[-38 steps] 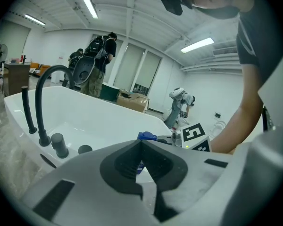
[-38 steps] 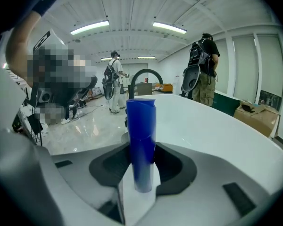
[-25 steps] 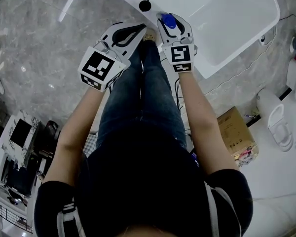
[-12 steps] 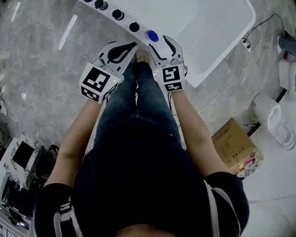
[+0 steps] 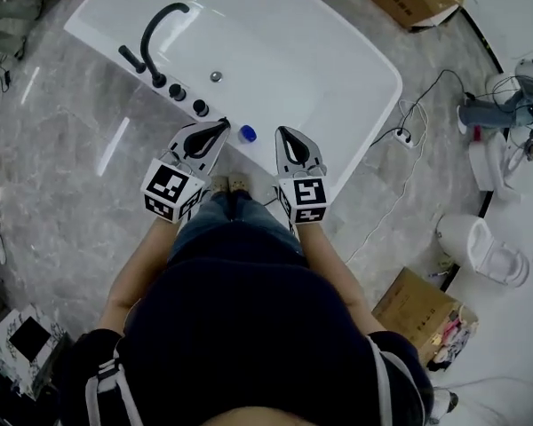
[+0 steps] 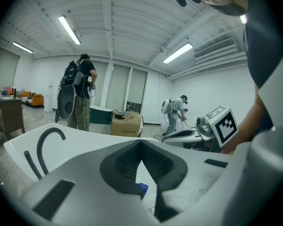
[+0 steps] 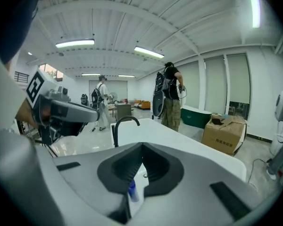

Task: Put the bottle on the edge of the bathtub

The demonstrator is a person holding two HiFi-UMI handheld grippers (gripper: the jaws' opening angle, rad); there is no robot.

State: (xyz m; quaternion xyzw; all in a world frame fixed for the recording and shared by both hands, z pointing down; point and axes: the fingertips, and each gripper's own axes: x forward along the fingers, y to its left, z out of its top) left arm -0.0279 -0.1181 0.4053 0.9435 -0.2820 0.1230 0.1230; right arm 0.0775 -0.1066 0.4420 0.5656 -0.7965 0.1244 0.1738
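Standing at the bathtub [image 5: 377, 65] with both tools held low over its near edge: left tool [image 5: 220, 130] and right tool [image 5: 284, 136] each have their jaws pressed together, nothing between them. Bottle [image 5: 247, 133] sits on that edge between the two tips, touching neither, blue cap facing up, so I judge its long axis upright; it lies just to the right of the left tool, a little farther from the right one. Placement looks done to me; any regrasp favours the left tool, which must open first.
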